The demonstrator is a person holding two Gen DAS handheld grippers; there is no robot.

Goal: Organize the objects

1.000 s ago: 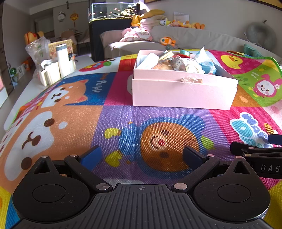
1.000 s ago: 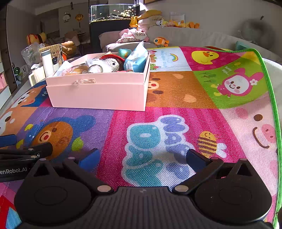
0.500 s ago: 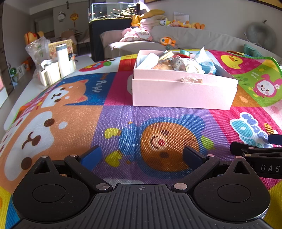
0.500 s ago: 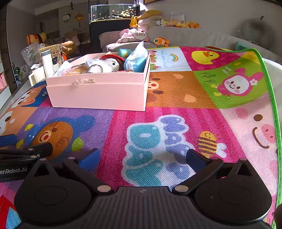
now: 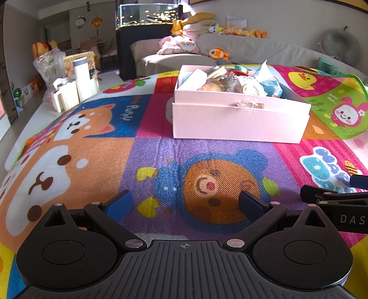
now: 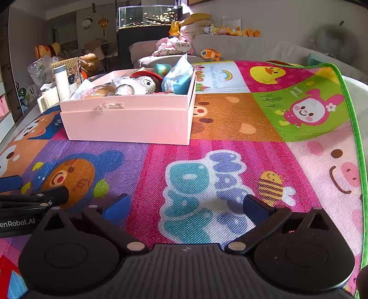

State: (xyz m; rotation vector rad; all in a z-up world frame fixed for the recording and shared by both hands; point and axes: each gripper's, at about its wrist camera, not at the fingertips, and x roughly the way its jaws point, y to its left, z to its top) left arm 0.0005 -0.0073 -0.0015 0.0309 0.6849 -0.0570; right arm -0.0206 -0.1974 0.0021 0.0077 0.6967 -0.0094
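A pale pink open box (image 5: 239,122) stands on the colourful cartoon play mat (image 5: 96,161), filled with mixed small items: a blue tissue pack (image 6: 178,77), a knitted doll (image 6: 147,81), a tape roll (image 5: 251,88) and wrapped snacks. The box also shows in the right wrist view (image 6: 128,119). My left gripper (image 5: 184,203) is open and empty, low over the mat, well short of the box. My right gripper (image 6: 186,207) is open and empty, beside the left one, to its right.
A white flask (image 5: 81,78) and white mugs (image 5: 66,96) stand off the mat at the far left. A grey sofa (image 5: 264,50) with plush toys and a fish tank (image 5: 147,16) lie behind. The mat's green edge (image 6: 354,128) runs along the right.
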